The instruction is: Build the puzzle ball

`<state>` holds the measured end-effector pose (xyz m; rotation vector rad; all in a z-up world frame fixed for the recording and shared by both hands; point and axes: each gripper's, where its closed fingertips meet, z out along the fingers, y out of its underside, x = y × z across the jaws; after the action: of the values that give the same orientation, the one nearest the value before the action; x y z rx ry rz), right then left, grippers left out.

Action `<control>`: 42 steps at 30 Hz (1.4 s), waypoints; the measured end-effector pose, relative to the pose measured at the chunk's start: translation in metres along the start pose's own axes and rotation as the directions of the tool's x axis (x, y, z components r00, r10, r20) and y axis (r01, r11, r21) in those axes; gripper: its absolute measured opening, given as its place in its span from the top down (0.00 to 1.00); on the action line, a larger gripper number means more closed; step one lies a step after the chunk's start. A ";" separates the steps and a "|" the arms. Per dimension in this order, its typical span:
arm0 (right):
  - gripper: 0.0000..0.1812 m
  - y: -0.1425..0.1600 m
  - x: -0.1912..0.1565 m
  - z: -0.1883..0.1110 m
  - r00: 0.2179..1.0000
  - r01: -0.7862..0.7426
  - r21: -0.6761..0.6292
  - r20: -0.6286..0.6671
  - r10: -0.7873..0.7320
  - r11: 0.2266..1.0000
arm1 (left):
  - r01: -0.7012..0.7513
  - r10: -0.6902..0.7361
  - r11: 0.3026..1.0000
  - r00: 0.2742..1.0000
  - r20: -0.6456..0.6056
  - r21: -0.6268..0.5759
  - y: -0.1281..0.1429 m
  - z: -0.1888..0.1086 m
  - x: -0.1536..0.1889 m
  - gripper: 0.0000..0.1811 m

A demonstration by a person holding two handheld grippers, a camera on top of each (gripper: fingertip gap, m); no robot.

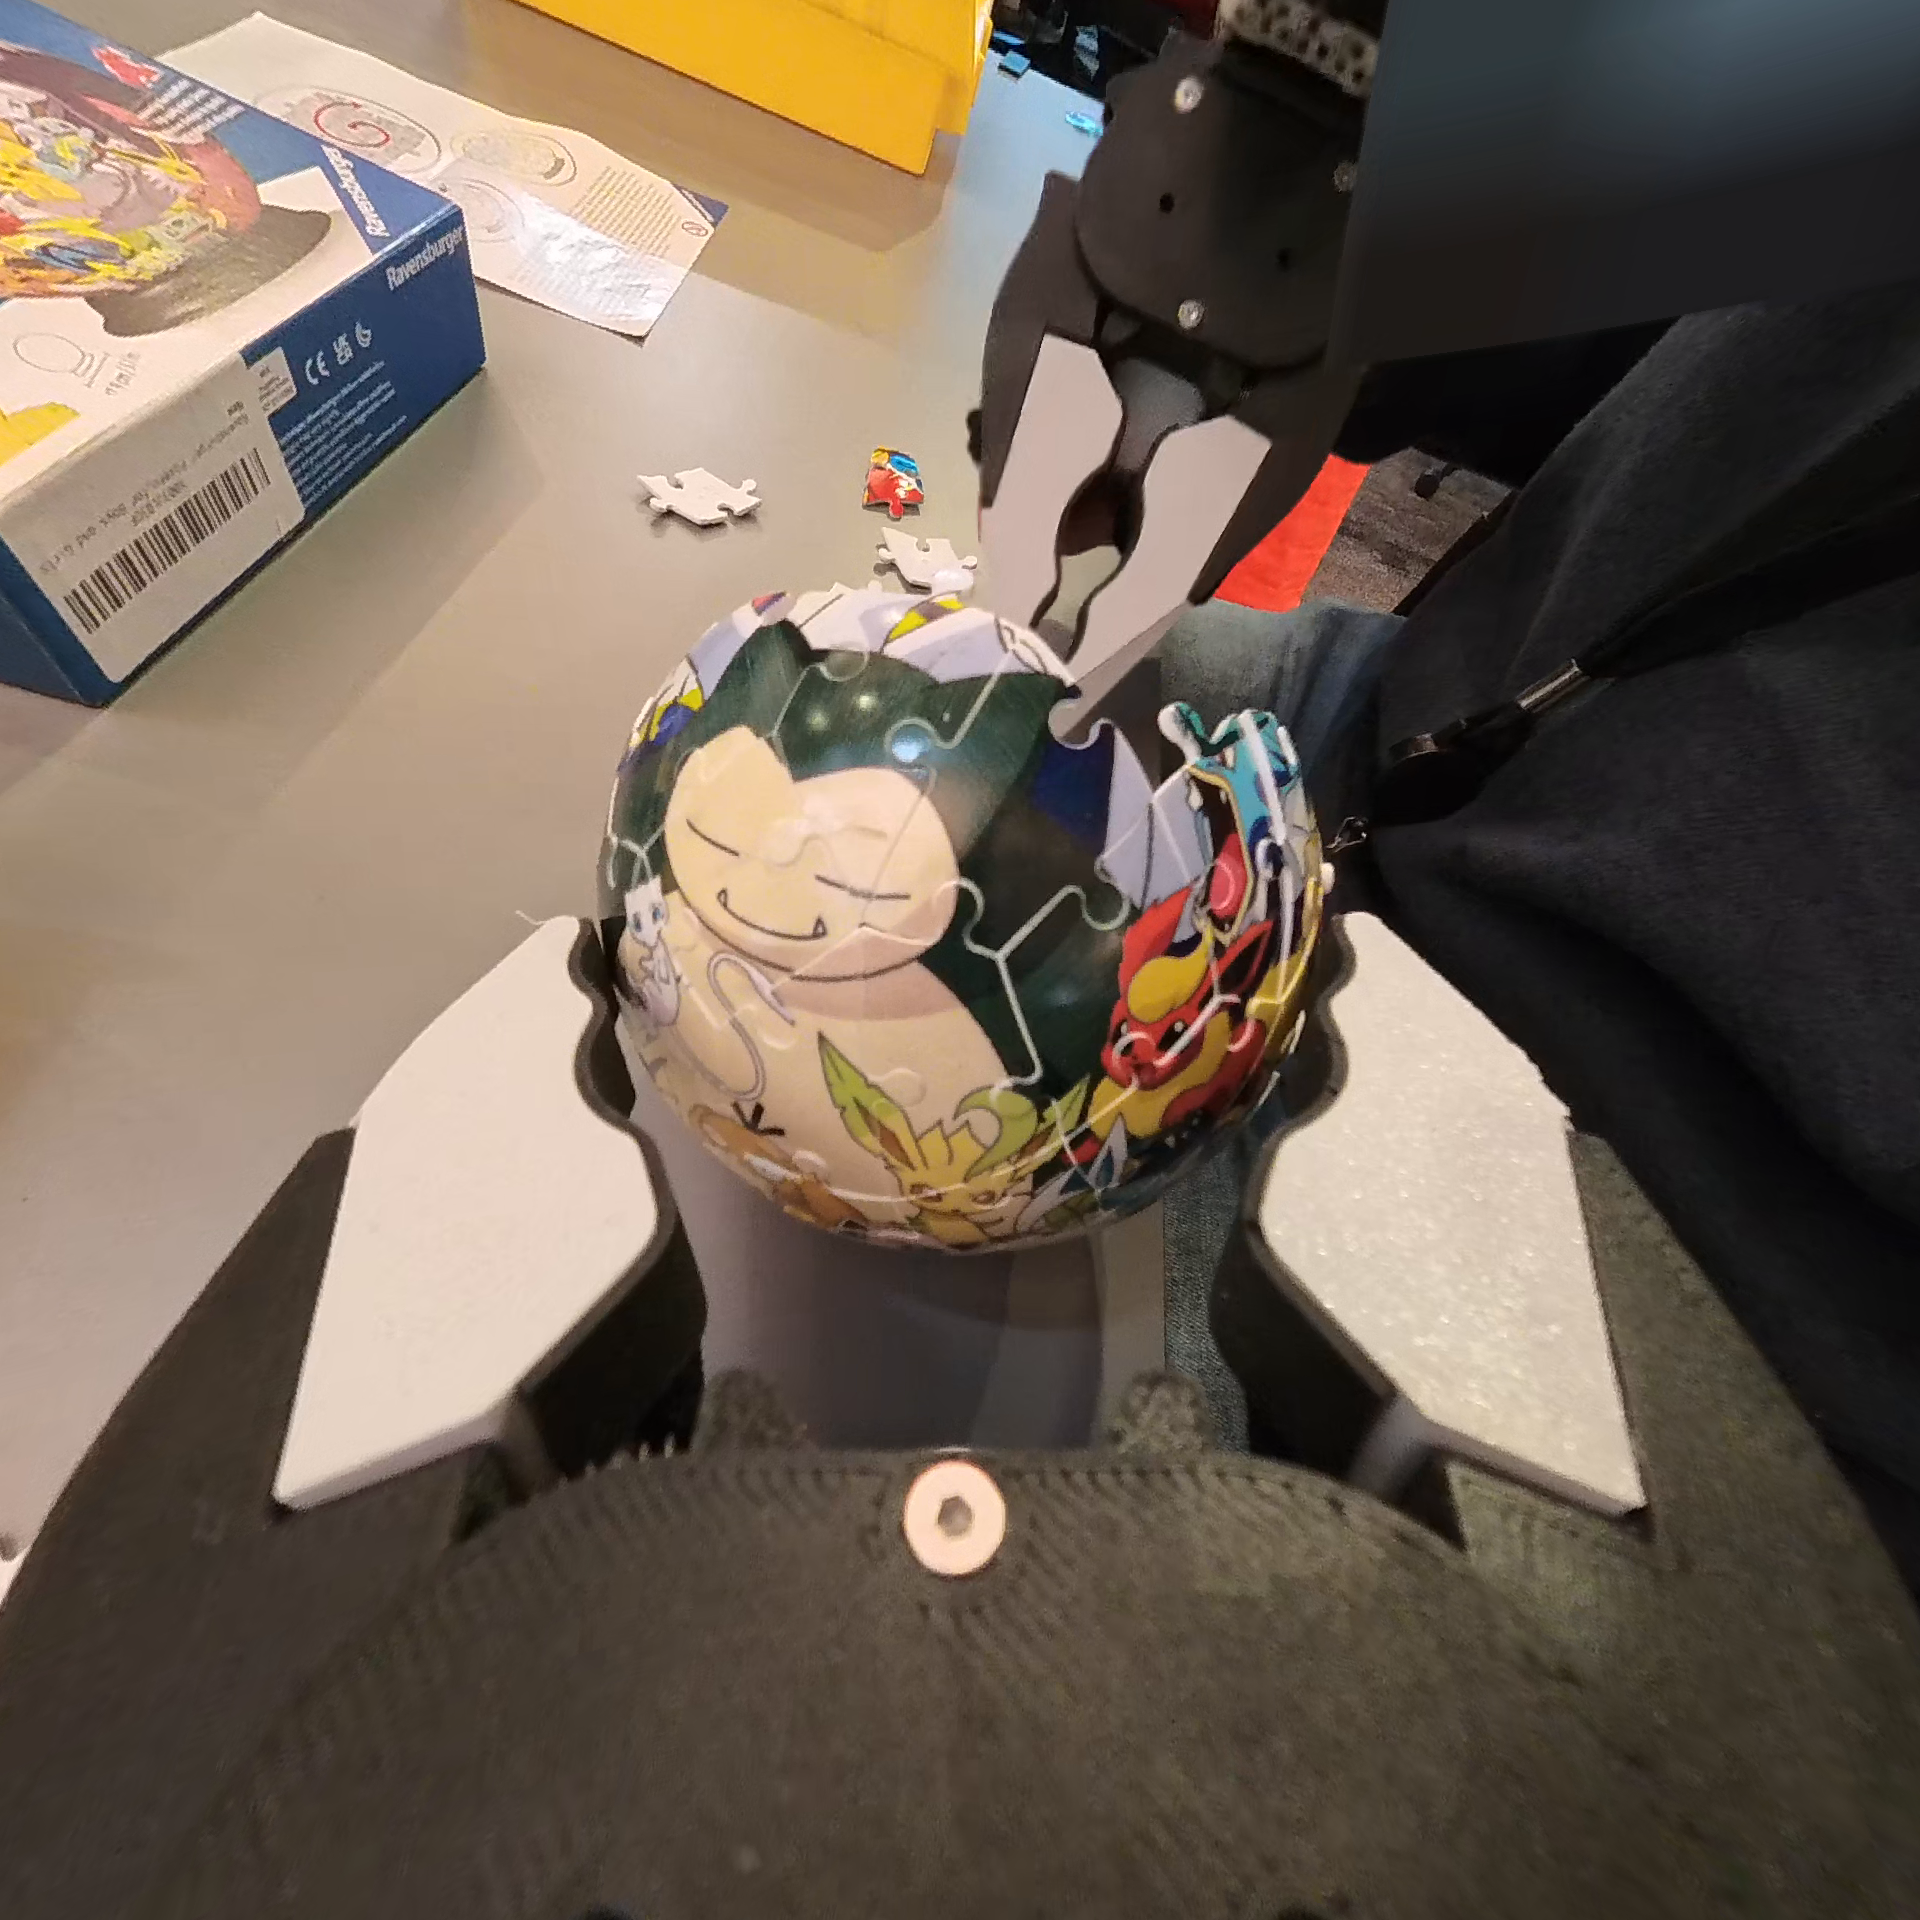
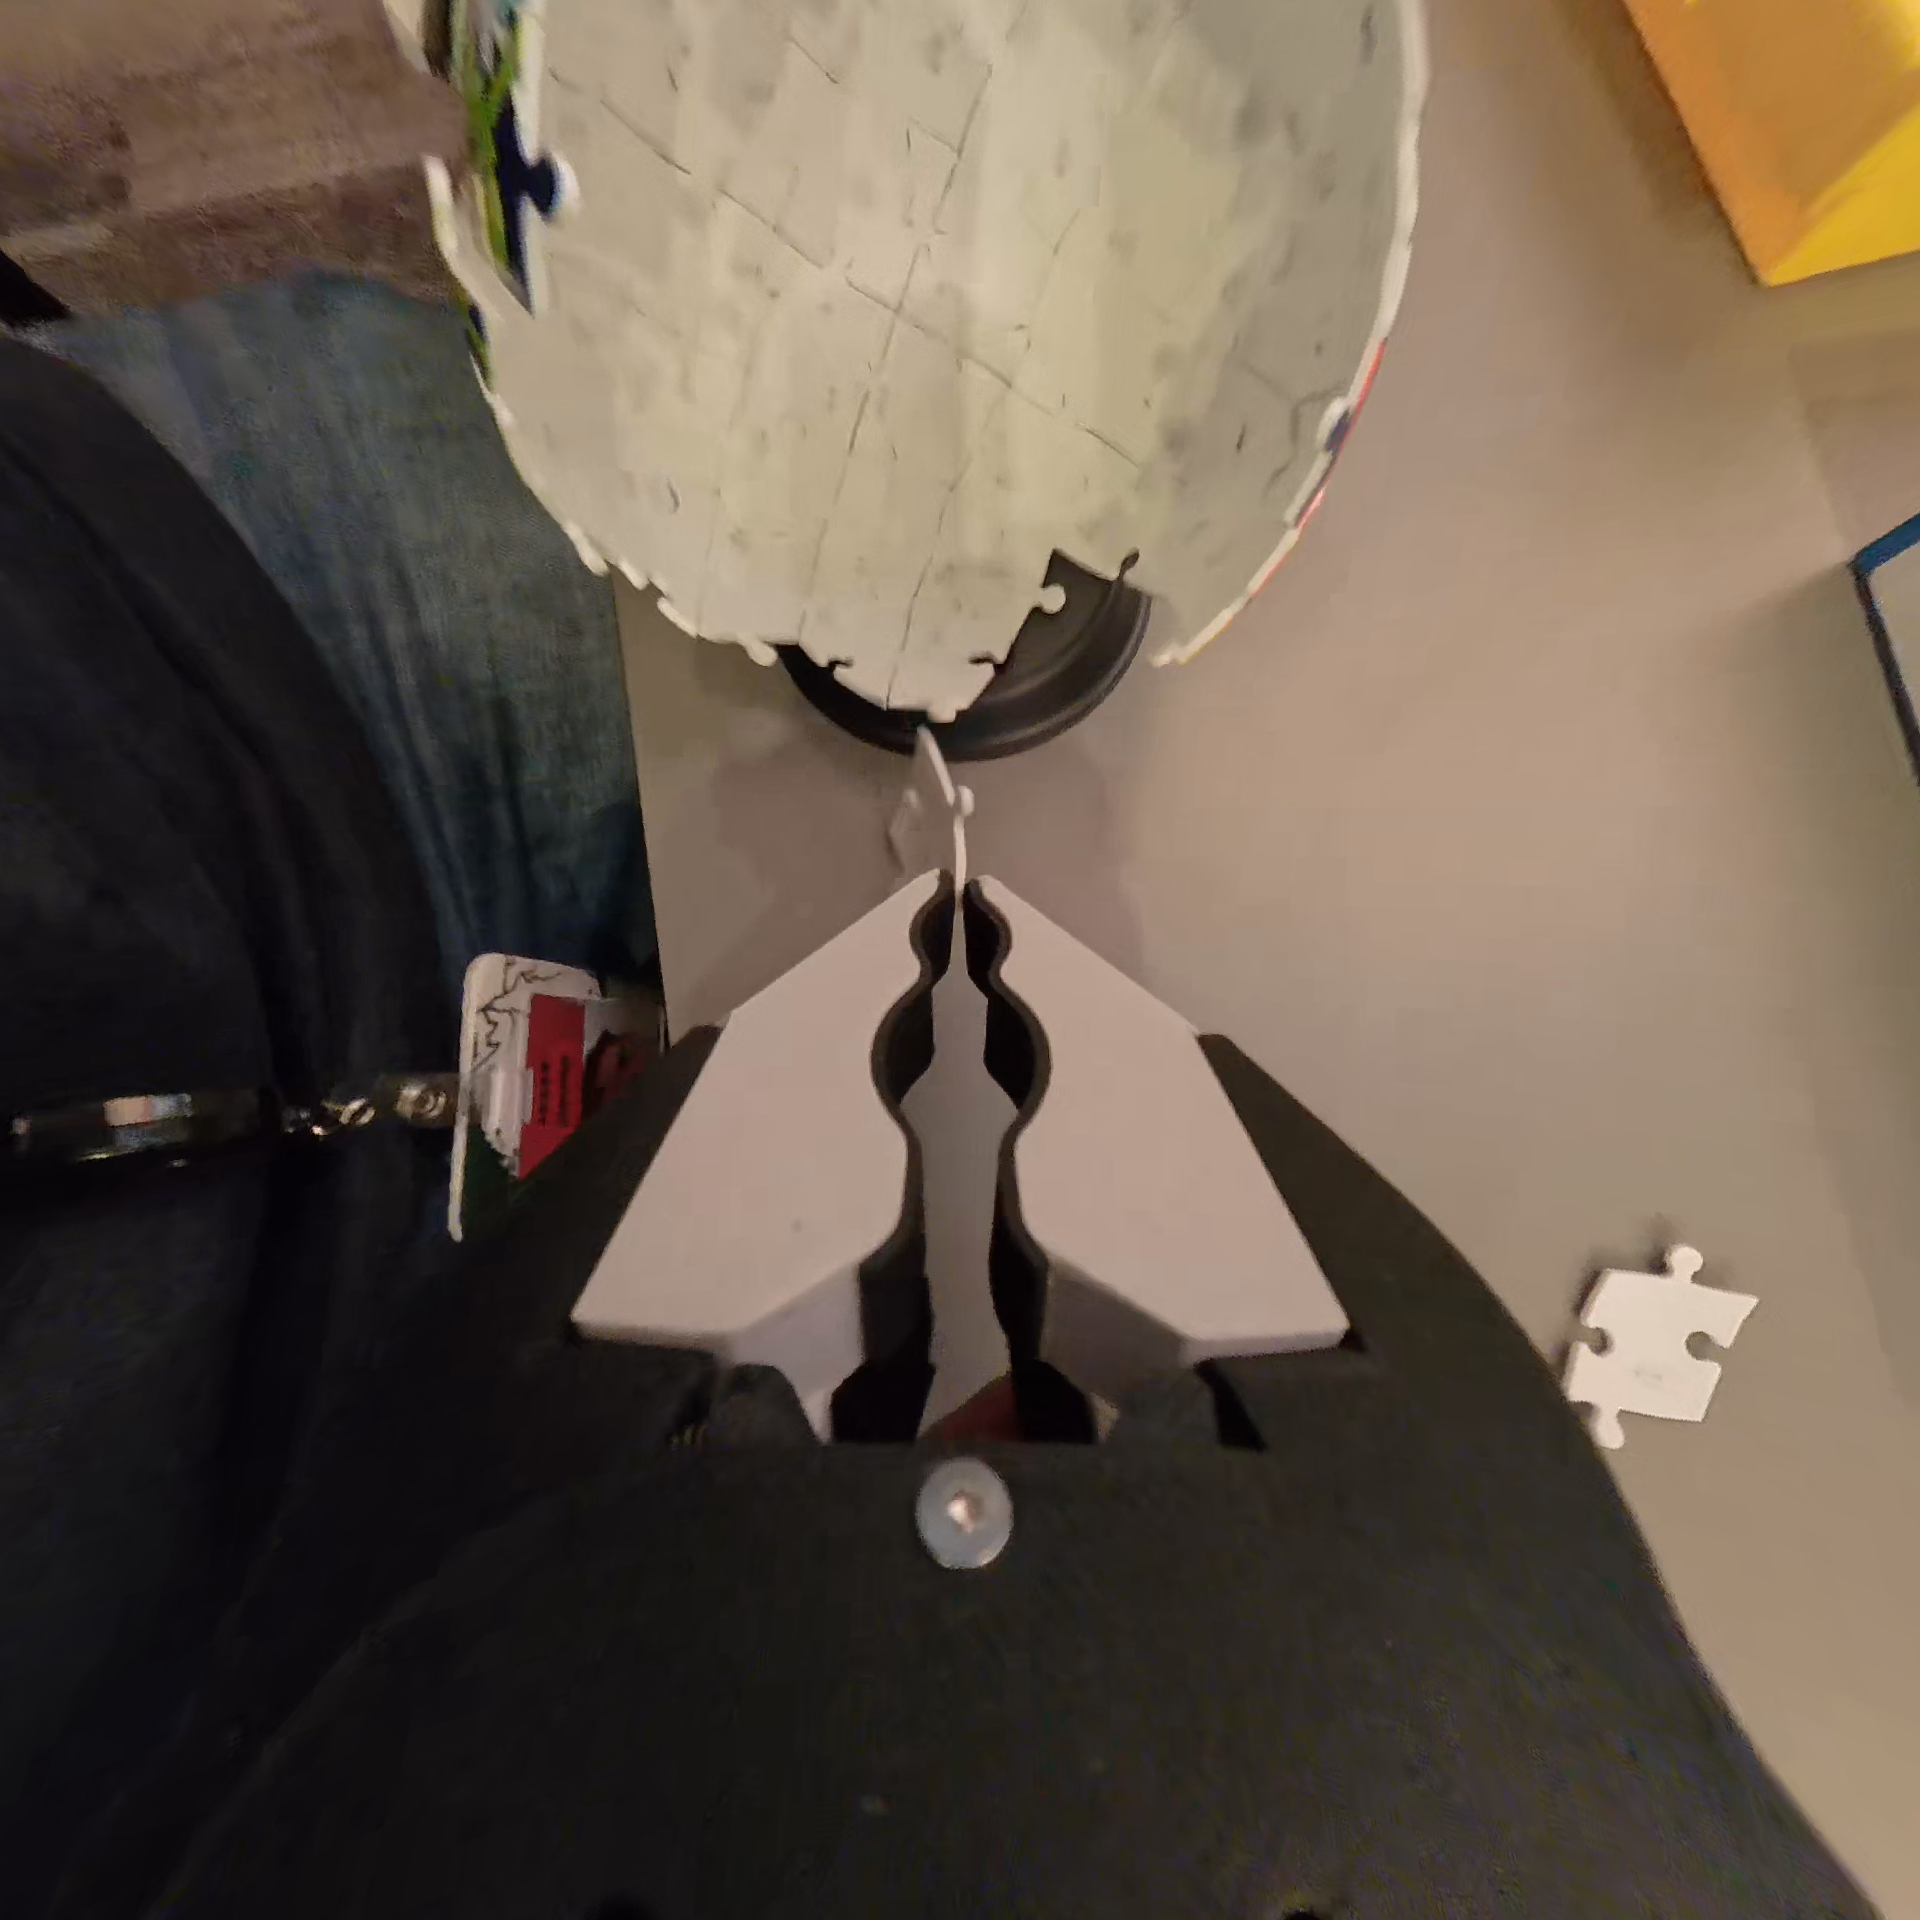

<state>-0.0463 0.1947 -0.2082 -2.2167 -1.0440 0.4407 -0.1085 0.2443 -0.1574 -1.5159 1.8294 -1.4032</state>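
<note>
Glossy printed shell of the puzzle ball sits clamped between the fingers of the left hand-held gripper, steadying it above the grey counter while the right hand-held gripper nears its open rim. Right wrist view: its jaws pinch a white piece edge-on, aimed at the gap over the dark stand, apparently for insertion.
</note>
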 end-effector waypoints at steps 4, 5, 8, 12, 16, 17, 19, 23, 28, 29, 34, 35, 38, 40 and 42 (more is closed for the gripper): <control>1.00 0.003 -0.002 0.005 0.998 -0.053 0.000 0.021 0.053 0.999 | -0.001 0.001 1.000 1.000 0.000 0.002 0.000 0.000 0.000 0.32; 1.00 0.000 0.000 0.002 0.996 -0.085 0.019 0.026 0.084 0.996 | -0.001 0.001 1.000 1.000 0.000 0.002 0.000 0.000 0.000 0.32; 1.00 -0.004 0.008 -0.006 0.983 -0.182 0.052 0.046 0.180 0.982 | -0.001 0.001 1.000 1.000 0.000 0.004 0.000 0.000 0.000 0.32; 0.88 0.006 -0.005 0.000 0.986 -0.160 0.001 0.041 0.160 0.987 | -0.001 0.001 1.000 1.000 -0.001 0.004 0.000 0.000 0.000 0.32; 0.82 0.016 -0.011 0.018 0.993 -0.104 -0.060 -0.054 0.101 0.993 | -0.002 0.002 1.000 1.000 -0.001 0.004 0.000 0.000 0.000 0.32; 0.84 0.015 -0.010 0.020 0.992 -0.100 -0.061 -0.079 0.095 0.993 | -0.002 0.002 1.000 1.000 -0.001 0.004 0.000 0.000 0.000 0.32; 0.91 0.014 -0.005 0.022 0.987 -0.107 -0.057 -0.130 0.099 0.993 | -0.004 0.004 1.000 1.000 0.000 0.003 0.000 0.000 0.000 0.32; 0.91 0.013 -0.003 0.023 0.985 -0.119 -0.045 -0.134 0.112 0.992 | -0.007 0.007 1.000 1.000 -0.001 0.002 0.000 0.000 0.001 0.32; 0.91 0.011 -0.001 0.016 0.978 -0.168 -0.011 -0.126 0.165 0.986 | -0.004 0.004 1.000 1.000 -0.003 0.006 0.000 0.000 0.000 0.32; 0.91 0.007 -0.001 0.012 0.976 -0.178 0.013 -0.122 0.178 0.984 | -0.004 0.004 1.000 1.000 -0.003 0.006 0.000 0.001 0.000 0.32; 0.91 -0.018 0.003 0.007 0.972 -0.168 0.085 -0.151 0.179 0.982 | -0.006 0.006 1.000 1.000 -0.003 0.004 0.000 0.001 0.001 0.32; 0.91 -0.022 0.005 0.009 0.971 -0.157 0.089 -0.166 0.170 0.984 | -0.005 0.005 1.000 1.000 -0.003 0.003 0.000 0.001 0.001 0.32; 0.91 -0.029 0.004 0.019 0.976 -0.135 0.081 -0.162 0.147 0.988 | -0.007 0.007 1.000 1.000 -0.001 0.000 -0.001 0.001 0.001 0.32; 0.91 -0.028 0.006 0.027 0.975 -0.118 0.045 -0.184 0.124 0.992 | -0.009 0.009 1.000 1.000 -0.001 0.001 -0.001 0.000 0.001 0.32; 0.91 -0.029 0.006 0.031 0.975 -0.116 0.029 -0.186 0.119 0.993 | -0.009 0.009 1.000 1.000 -0.001 0.002 -0.001 0.001 0.001 0.32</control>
<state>-0.0758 0.2261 -0.2119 -2.2614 -0.8101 0.2837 -0.1077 0.2432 -0.1562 -1.5038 1.8332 -1.4017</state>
